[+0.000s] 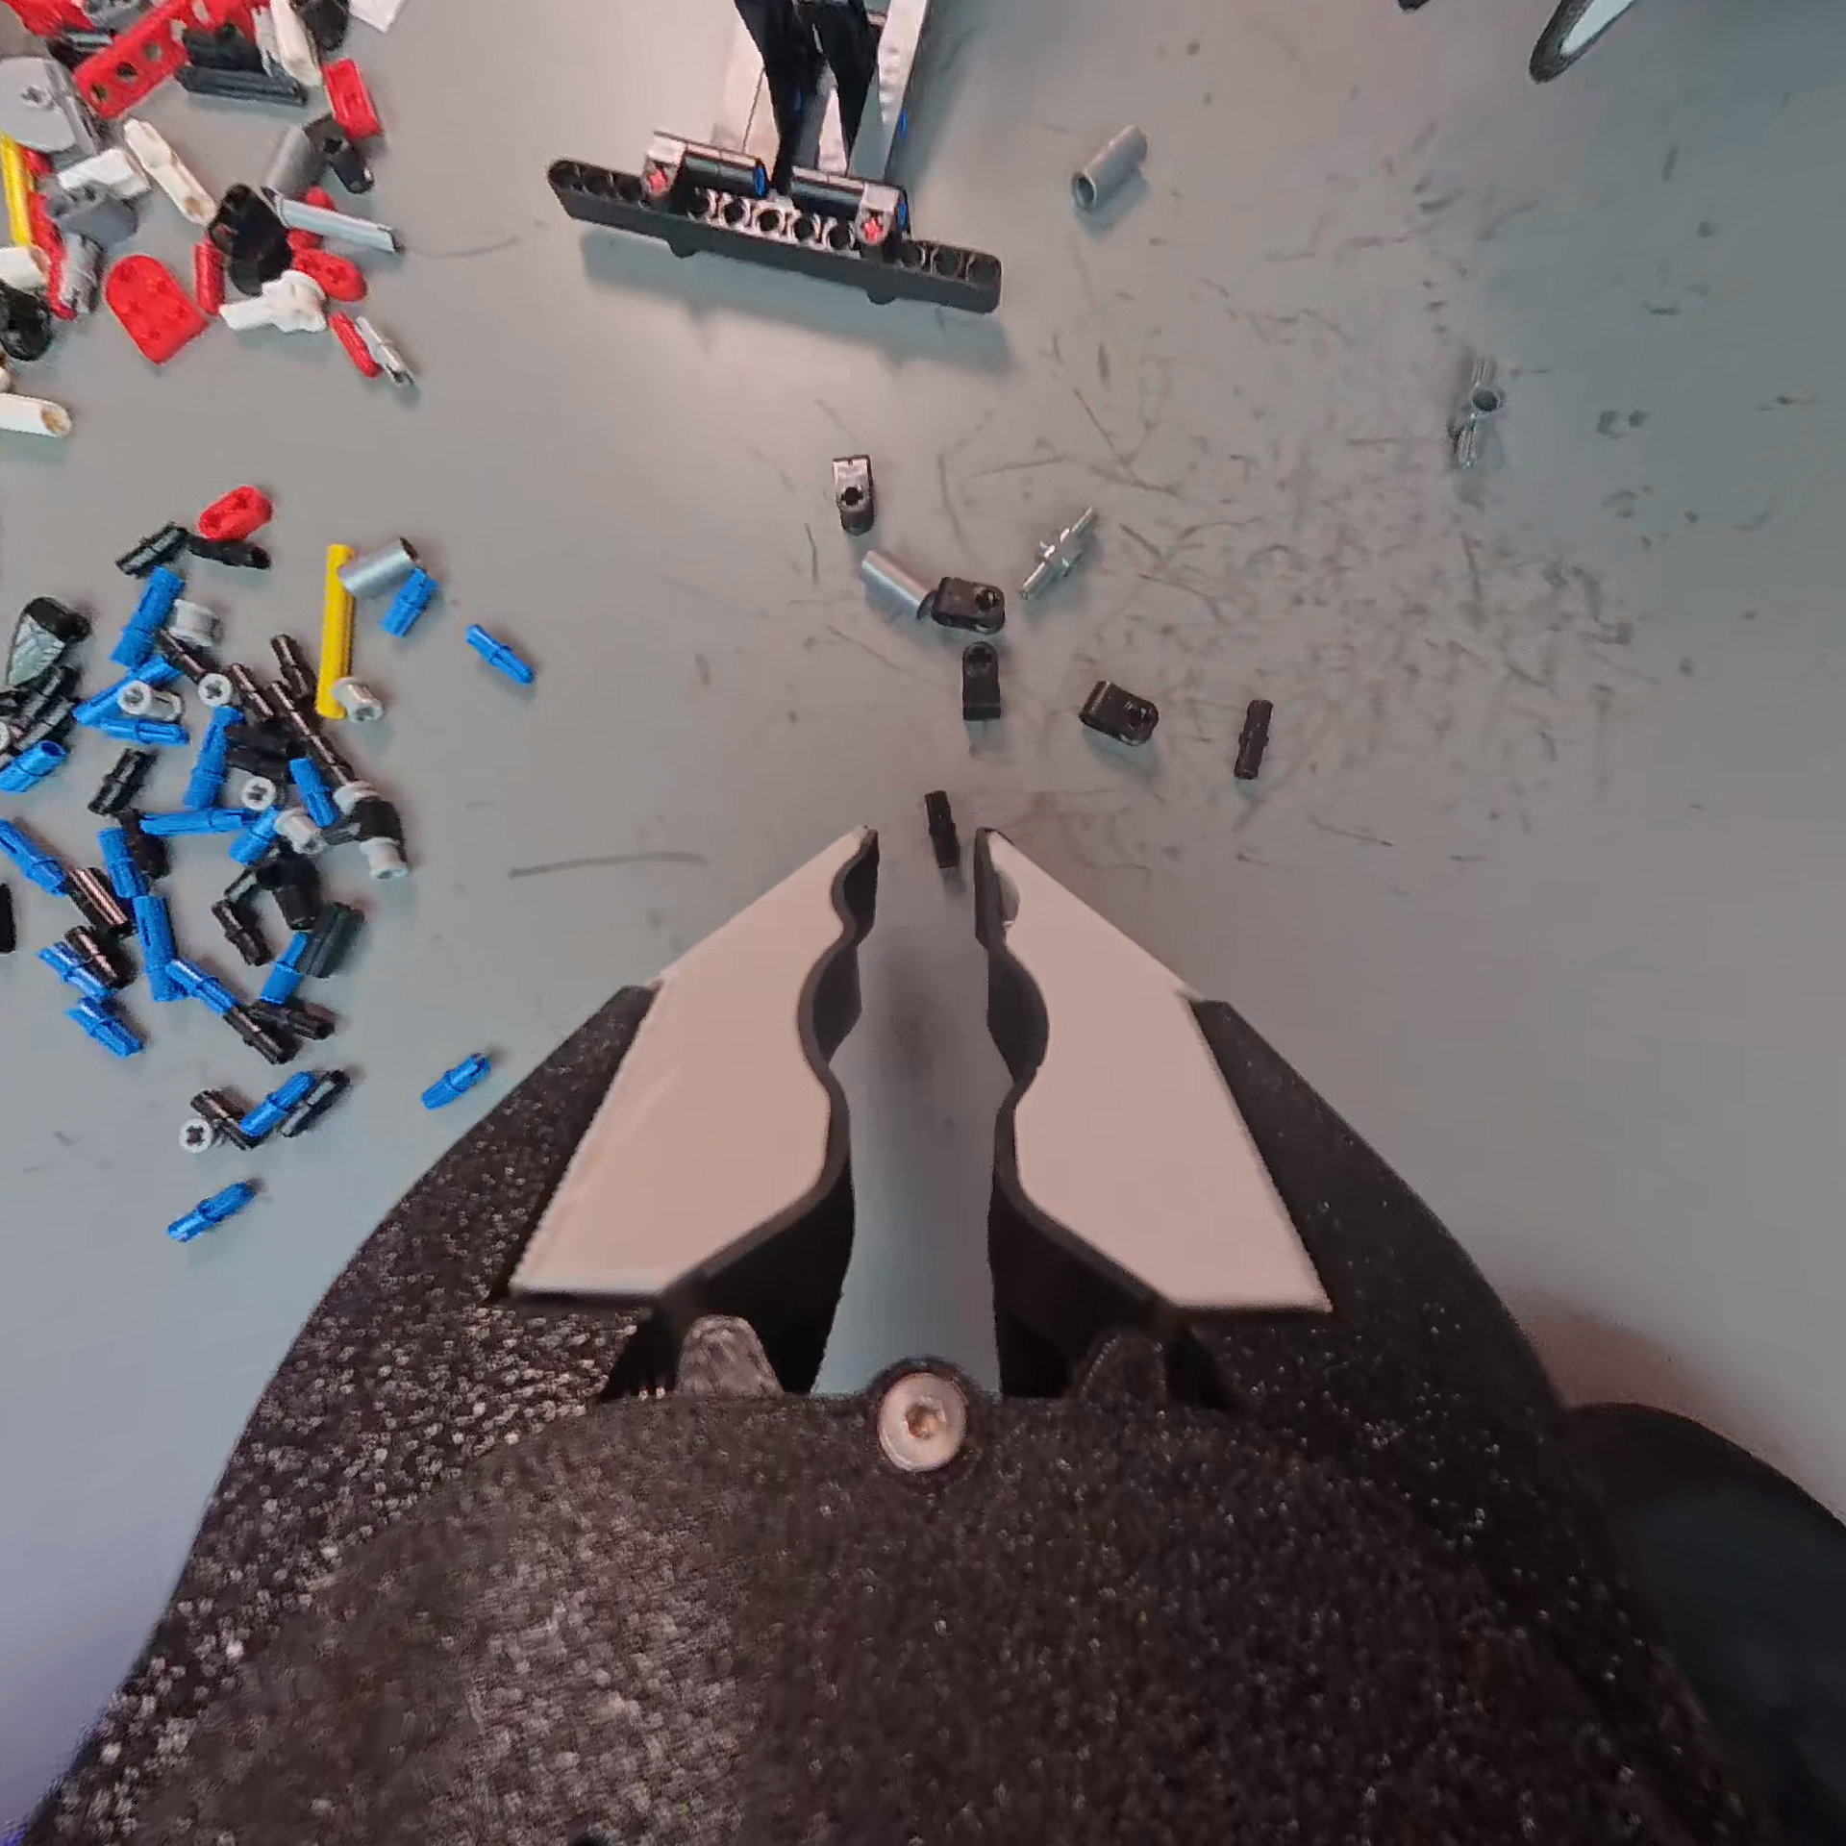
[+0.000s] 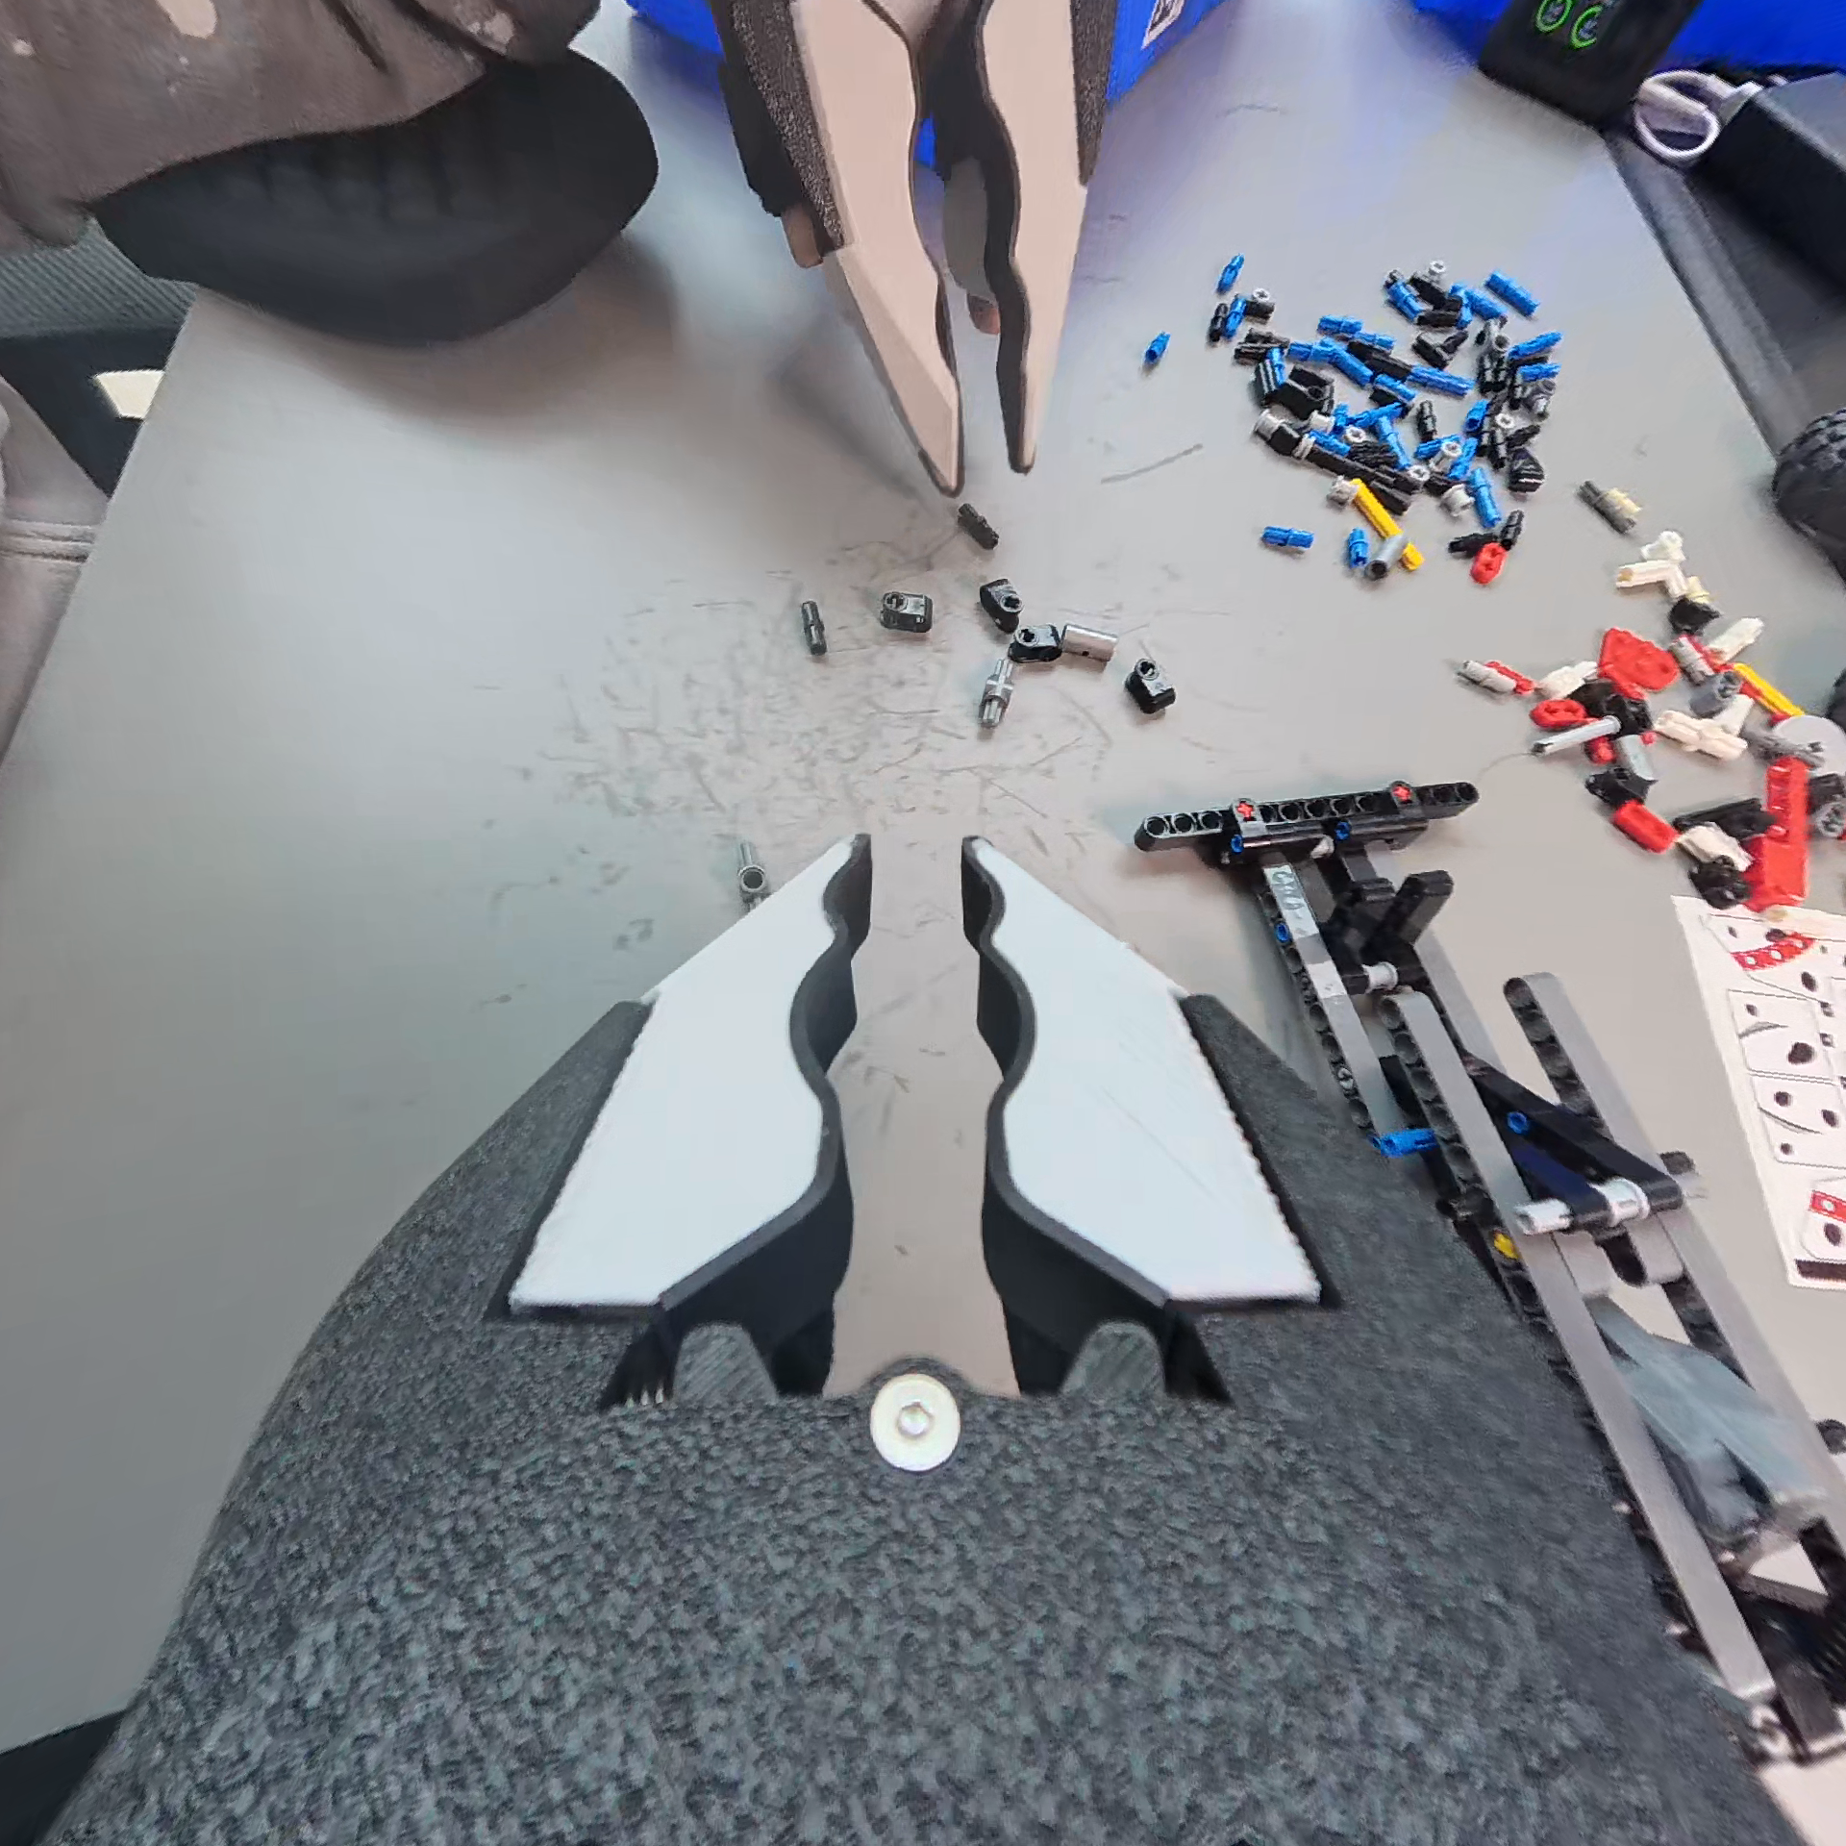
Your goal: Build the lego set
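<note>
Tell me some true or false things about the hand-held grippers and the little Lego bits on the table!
1. The left hand-held gripper is open, with a small black pin lying just in front of its tips. True.
2. The right hand-held gripper is squeezing a red piece. False: it is open and holds nothing.
3. A pile of blue and black pins lies on the grey table. True.
4. The half-built frame is hanging in the air. False: it lies on the table.
5. The yellow axle is in the left hand-held gripper. False: it lies among loose pieces.
</note>
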`<state>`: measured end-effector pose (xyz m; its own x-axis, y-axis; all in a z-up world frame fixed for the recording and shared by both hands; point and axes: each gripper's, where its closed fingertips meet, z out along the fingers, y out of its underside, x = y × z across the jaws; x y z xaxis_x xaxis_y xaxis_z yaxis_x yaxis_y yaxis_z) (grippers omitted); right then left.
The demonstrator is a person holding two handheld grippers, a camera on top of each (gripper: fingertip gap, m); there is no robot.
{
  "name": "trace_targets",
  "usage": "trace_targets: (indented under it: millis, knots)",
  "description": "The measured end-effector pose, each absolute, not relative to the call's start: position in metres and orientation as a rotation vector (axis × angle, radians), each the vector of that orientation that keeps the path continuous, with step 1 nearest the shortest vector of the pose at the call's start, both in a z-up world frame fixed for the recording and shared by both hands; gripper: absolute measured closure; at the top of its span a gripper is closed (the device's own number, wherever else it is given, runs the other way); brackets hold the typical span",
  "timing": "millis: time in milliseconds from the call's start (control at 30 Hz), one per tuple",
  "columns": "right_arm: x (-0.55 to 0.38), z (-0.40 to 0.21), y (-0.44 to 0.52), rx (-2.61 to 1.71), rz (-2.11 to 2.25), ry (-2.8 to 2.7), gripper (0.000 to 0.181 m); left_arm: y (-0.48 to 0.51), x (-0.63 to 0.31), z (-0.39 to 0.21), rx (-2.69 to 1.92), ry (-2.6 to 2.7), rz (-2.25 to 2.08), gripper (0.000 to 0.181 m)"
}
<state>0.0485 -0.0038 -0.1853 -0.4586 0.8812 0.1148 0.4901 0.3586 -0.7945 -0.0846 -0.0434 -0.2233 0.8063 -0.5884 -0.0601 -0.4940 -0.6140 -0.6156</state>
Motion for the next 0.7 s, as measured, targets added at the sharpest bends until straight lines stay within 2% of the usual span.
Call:
trace_targets:
  millis: [100,133,267,467,700]
  knots:
    - [0.044,-0.186,-0.007,-1.175,0.960,-2.080,0.164,-0.048,-0.082,-0.237,-2.409,0.836,-0.204,0.164]
    - [0.043,-0.186,-0.009,-1.169,0.964,-2.073,0.164,-0.047,-0.079,-0.238,-2.407,0.840,-0.209,0.175]
    - [0.033,-0.176,-0.013,-1.129,1.020,-2.001,0.164,-0.039,-0.071,-0.232,-2.341,0.854,-0.201,0.176]
    - [0.035,-0.136,-0.048,-0.867,1.216,-1.911,0.163,-0.059,0.025,-0.141,-1.794,0.889,-0.864,0.176]
    - [0.045,-0.135,-0.078,-0.728,1.172,-2.026,0.166,-0.074,0.046,-0.140,-1.756,0.929,-1.064,0.176]
